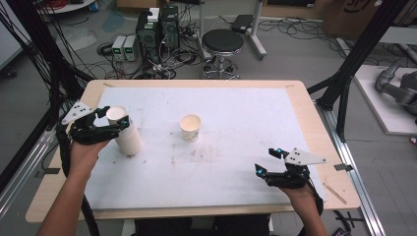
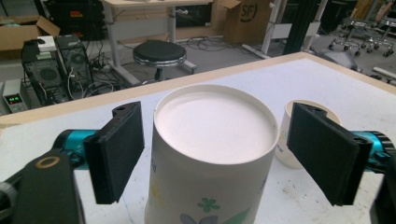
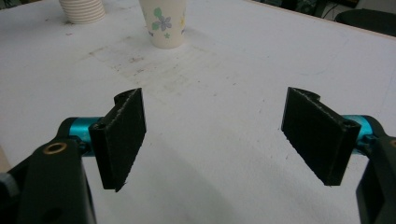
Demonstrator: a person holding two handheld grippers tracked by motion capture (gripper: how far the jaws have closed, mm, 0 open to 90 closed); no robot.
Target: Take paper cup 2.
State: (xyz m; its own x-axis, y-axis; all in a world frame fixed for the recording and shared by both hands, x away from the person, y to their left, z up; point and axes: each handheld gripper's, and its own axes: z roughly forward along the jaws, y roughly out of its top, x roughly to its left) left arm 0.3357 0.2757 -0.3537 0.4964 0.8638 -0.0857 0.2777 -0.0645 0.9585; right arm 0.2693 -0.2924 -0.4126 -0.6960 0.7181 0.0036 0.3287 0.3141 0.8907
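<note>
White paper cup stack (image 2: 212, 154), floral print, sits between my left gripper (image 2: 215, 154) pads, jaws wide, not touching. Right gripper (image 3: 215, 140) open, empty. Scuffed white table (image 1: 236, 147); cabled floor behind.

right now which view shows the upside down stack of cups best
The left gripper view: the stack of cups stands bottom-up between the left gripper's open jaws, pads apart from its wall. The high view shows the whole stack small, at the table's left. The right gripper view catches just its ribbed rims, top left.
</note>
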